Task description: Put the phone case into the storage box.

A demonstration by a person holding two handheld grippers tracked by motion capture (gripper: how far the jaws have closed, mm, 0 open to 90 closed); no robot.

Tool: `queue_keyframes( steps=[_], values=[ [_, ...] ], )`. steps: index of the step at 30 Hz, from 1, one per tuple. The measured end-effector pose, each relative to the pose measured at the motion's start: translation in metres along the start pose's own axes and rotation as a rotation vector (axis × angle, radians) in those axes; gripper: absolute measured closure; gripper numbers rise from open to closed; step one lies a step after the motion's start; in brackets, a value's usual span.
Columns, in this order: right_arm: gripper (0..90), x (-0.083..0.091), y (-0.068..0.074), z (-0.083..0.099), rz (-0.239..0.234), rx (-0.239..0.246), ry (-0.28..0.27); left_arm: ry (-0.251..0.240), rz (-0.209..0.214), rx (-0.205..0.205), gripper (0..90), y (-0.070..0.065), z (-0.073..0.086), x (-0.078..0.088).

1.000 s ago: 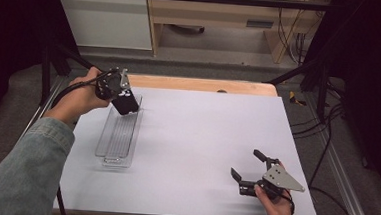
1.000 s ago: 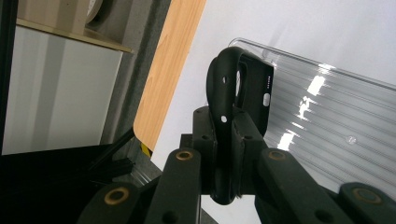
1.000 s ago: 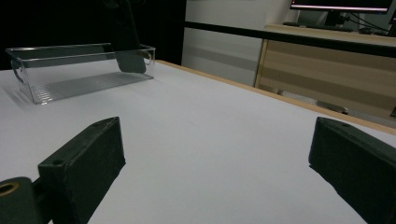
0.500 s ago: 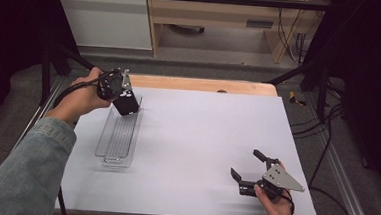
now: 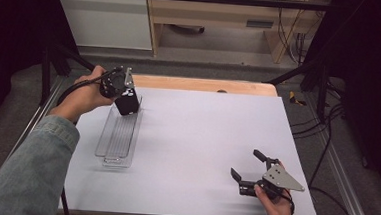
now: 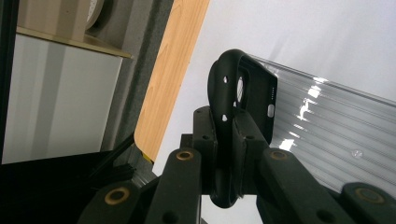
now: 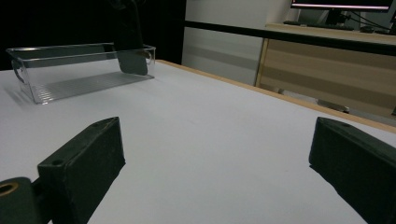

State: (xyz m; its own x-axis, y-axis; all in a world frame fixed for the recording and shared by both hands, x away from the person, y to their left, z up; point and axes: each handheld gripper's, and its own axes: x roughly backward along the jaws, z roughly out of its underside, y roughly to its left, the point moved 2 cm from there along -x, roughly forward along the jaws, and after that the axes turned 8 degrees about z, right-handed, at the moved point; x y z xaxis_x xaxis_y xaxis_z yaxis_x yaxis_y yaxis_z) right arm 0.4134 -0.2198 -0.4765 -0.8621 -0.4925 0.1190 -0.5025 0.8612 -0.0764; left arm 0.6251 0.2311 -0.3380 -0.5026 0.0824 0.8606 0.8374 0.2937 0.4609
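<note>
left gripper [image 5: 128, 105] clamped on the rim of a black phone case [image 6: 243, 98], held over the far end of the clear tray [image 5: 106, 156]. likely light, thin and springy, a bit slick, so best pinched on the stiff edge beside the camera cutout. right gripper [image 5: 249, 167] spread wide and empty, well away from the tray.

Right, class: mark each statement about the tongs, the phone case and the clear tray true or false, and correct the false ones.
1. The left tongs grip a black phone case. True.
2. The right tongs are shut. False: they stand open, holding nothing.
3. The phone case is above the clear tray. True.
4. The tray is at the table's right edge. False: it lies on the left side.
</note>
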Motion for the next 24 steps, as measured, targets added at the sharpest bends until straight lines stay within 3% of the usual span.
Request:
queue_keyframes(
  steps=[8,24],
  values=[
    [3.6,-0.0001,-0.0002,0.0001,0.000,0.000,0.000,-0.008,-0.008,-0.006,81.1,0.0022,-0.0010,-0.0017],
    [3.5,-0.0003,0.0002,0.0003,-0.002,-0.005,0.003,-0.021,-0.065,-0.008,75.2,0.0069,0.0007,-0.0032]
  ],
)
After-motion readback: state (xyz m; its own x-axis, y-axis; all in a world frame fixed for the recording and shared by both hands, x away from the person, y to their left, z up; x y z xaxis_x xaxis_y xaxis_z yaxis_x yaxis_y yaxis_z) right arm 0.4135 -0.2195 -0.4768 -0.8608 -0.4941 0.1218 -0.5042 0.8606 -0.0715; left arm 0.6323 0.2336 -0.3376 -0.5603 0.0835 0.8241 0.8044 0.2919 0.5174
